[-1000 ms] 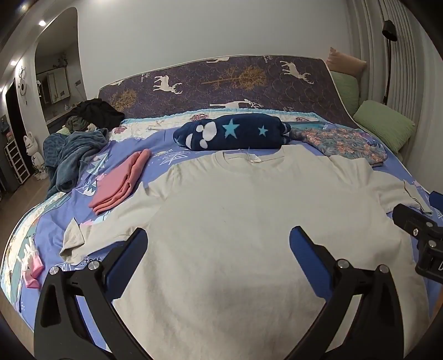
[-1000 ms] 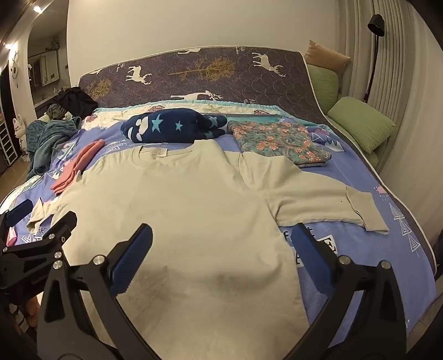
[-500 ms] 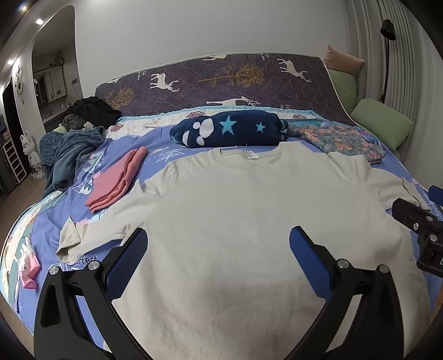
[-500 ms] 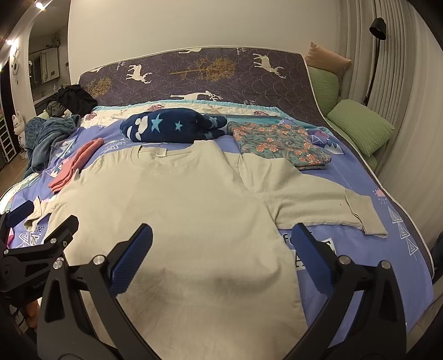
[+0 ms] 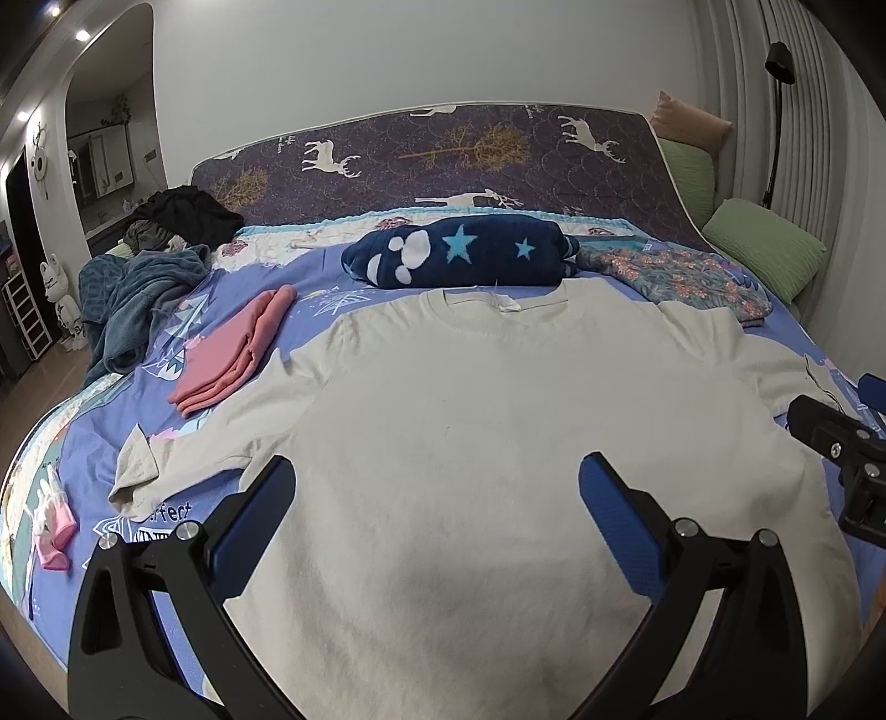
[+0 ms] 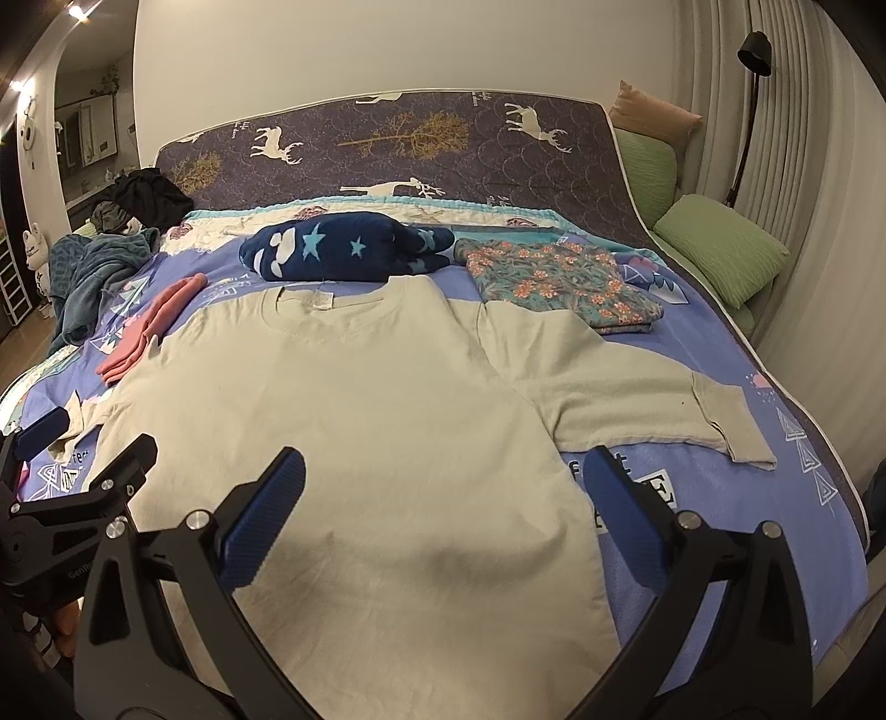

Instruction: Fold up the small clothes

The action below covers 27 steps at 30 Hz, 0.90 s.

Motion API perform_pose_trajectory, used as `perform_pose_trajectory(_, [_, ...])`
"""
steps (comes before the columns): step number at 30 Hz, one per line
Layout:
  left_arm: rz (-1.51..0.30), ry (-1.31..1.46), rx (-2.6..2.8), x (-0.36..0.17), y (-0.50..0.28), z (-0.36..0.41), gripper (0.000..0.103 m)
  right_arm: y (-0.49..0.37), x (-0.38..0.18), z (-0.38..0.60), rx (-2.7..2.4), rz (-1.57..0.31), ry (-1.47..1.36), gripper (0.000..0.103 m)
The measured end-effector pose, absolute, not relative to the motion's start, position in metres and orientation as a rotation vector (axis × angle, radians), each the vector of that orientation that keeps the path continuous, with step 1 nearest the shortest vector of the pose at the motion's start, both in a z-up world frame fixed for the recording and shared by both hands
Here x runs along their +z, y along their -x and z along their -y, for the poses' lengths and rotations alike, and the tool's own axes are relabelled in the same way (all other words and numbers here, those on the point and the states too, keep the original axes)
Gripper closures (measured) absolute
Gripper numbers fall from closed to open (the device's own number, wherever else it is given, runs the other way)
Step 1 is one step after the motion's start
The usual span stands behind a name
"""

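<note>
1. Left gripper (image 5: 437, 493): jaws spread wide, holding nothing, above the shirt's lower half.
2. Right gripper (image 6: 443, 484): jaws spread wide, empty, over the shirt's right hem.
3. Shirt (image 5: 498, 421): beige, flat on the bed (image 6: 775, 520), sleeves out, collar near the navy blanket (image 5: 459, 252).
4. Pink garment (image 5: 232, 354): folded, left of shirt.

left gripper (image 5: 437, 487) fingers apart, right gripper (image 6: 443, 479) likewise

Ahead stands a plain white wall (image 5: 387, 55) behind a bed (image 5: 332, 310) with a deer-print headboard (image 5: 443, 160). Right, green pillows (image 6: 720, 249) and a black lamp (image 6: 754, 47) meet ribbed panelling; left, an archway (image 5: 105, 127) under ceiling spotlights.
</note>
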State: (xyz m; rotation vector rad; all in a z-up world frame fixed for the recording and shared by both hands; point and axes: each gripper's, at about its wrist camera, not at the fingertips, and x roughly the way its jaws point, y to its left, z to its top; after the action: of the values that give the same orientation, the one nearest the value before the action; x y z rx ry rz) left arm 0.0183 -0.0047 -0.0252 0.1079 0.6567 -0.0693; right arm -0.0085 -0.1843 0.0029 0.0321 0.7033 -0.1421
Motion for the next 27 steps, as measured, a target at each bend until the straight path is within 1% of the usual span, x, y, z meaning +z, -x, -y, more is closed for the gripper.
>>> perform_pose_trajectory(27, [-0.659, -0.07, -0.068, -0.026, -0.015, -0.01, 0.001, 0.013, 0.001, 0.18, -0.141, -0.708, -0.023, 0.002])
